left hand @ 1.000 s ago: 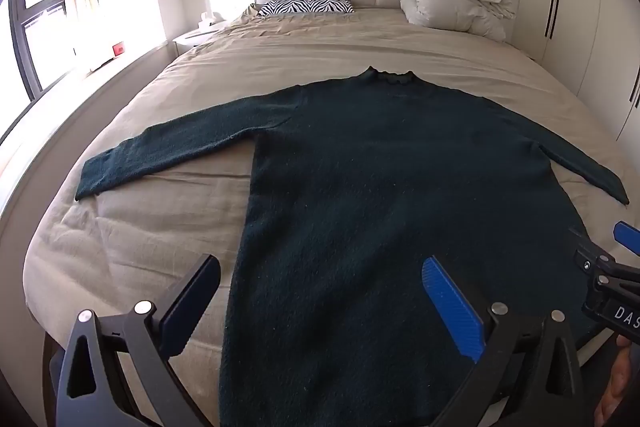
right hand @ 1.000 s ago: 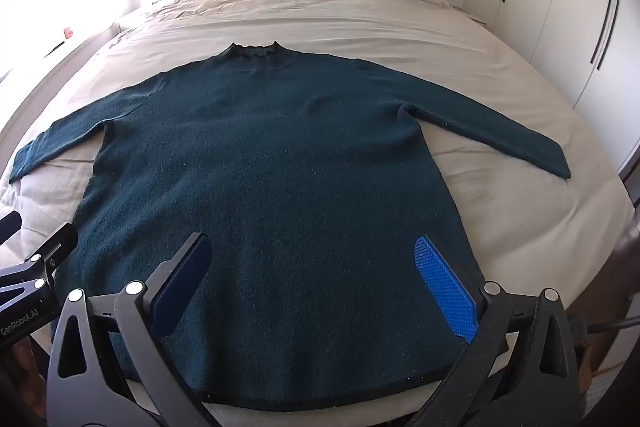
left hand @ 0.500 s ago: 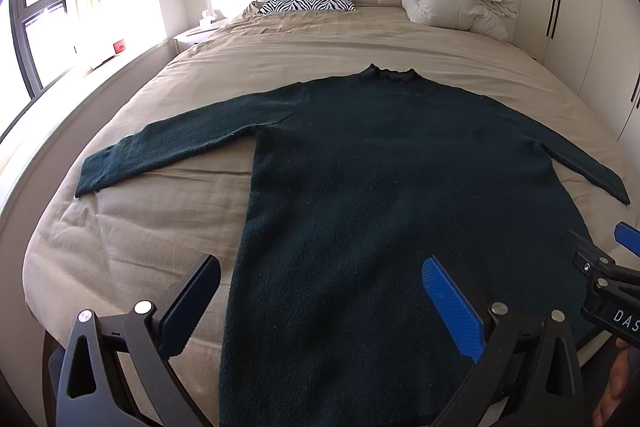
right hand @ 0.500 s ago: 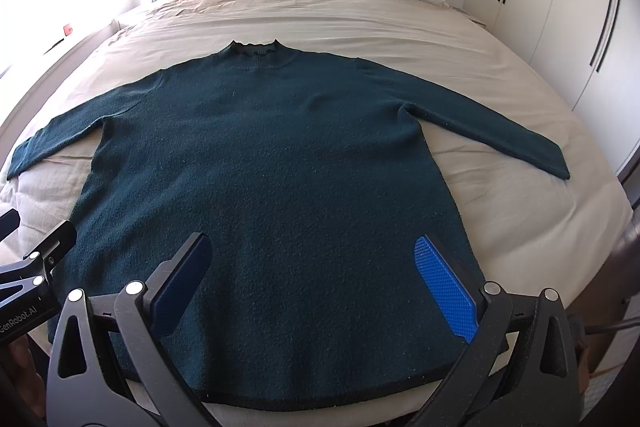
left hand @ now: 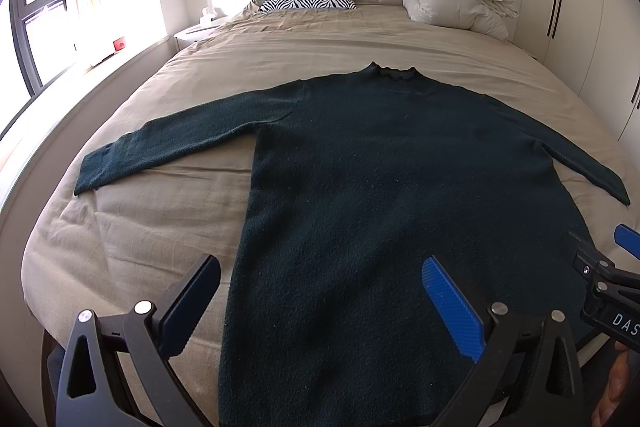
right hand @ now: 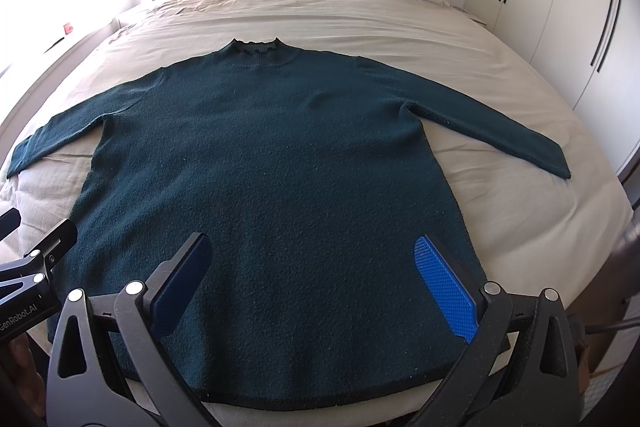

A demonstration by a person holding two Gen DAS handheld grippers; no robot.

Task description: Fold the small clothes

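Observation:
A dark green long-sleeved sweater lies flat on the bed, collar toward the headboard, both sleeves spread out to the sides. Its hem runs along the near edge of the bed. My left gripper hovers open above the lower left part of the sweater, nothing between its blue pads. My right gripper hovers open above the lower middle of the sweater, also holding nothing. Each gripper shows at the edge of the other's view.
The bed has a beige cover, a zebra-print pillow and a bundled white duvet by the headboard. A window and ledge run along the left. White wardrobes stand on the right.
Almost nothing has changed: both grippers stay open above the sweater's lower part, with only a slight drift of the views.

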